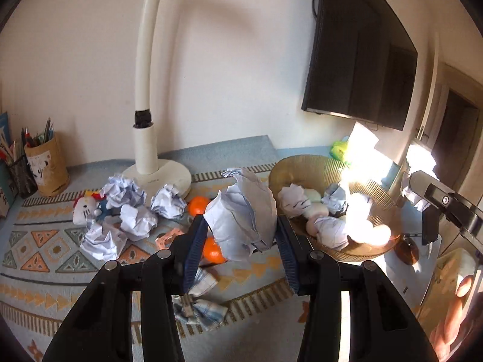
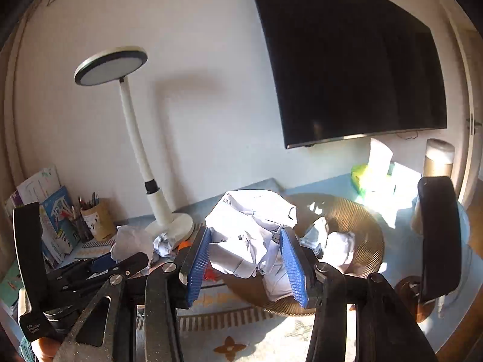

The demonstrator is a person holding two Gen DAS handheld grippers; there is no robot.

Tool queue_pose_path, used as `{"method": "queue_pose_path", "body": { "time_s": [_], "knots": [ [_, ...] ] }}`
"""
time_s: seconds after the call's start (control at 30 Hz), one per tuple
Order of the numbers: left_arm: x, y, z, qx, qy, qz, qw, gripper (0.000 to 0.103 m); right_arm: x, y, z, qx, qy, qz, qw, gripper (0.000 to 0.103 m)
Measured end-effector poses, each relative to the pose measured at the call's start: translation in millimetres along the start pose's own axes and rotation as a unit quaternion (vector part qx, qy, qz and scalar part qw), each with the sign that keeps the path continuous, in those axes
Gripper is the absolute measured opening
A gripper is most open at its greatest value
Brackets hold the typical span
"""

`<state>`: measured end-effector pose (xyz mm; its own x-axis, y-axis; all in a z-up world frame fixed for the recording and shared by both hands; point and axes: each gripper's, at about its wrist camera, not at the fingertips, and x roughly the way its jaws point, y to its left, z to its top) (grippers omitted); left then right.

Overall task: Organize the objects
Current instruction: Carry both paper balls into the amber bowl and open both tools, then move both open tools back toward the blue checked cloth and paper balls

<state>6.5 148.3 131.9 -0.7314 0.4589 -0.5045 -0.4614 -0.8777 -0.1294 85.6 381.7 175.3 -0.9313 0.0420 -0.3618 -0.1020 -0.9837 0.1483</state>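
Note:
In the left wrist view my left gripper (image 1: 241, 226) is shut on a crumpled paper ball (image 1: 241, 211), held above the patterned mat just left of the golden ribbed bowl (image 1: 302, 166). Several paper balls (image 1: 292, 199) lie in that bowl. More loose paper balls (image 1: 126, 193) sit on the mat at the left, near two oranges (image 1: 197, 205). In the right wrist view my right gripper (image 2: 245, 235) is shut on a larger crumpled sheet (image 2: 250, 220), raised over the near rim of the bowl (image 2: 362, 226).
A white desk lamp (image 1: 160, 178) stands behind the loose paper, with a pen holder (image 1: 49, 166) and a white plush toy (image 1: 84, 209) at the left. A checked cloth (image 1: 199, 304) lies under the left gripper. A dark screen (image 1: 359, 60) hangs on the wall, with a green packet (image 2: 360, 178) below it.

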Motion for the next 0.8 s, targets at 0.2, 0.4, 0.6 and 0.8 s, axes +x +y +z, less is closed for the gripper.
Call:
{"method": "queue_pose_path", "body": {
  "time_s": [0.2,0.4,0.6,0.8],
  "knots": [
    [17.5,-60.3,49.7,0.036,-0.035,-0.042,0.9979,0.044,11.3,-41.2,30.2,0.019,-0.01,-0.053,0.998,0.046],
    [87.1,-84.6,34.8,0.046,0.027,-0.042,0.9977,0.044,69.7,-69.7,14.8,0.05,0.06,-0.05,0.996,0.046],
    [132.9,-103.9,14.3,0.074,0.078,-0.044,0.9933,0.088,113.0,-89.7,5.7,0.062,0.109,-0.029,0.992,0.066],
    [124.0,-85.1,11.3,0.031,0.078,-0.041,0.9957,0.093,112.0,-106.1,-6.6,0.082,0.122,-0.027,0.989,0.067]
  ]
}}
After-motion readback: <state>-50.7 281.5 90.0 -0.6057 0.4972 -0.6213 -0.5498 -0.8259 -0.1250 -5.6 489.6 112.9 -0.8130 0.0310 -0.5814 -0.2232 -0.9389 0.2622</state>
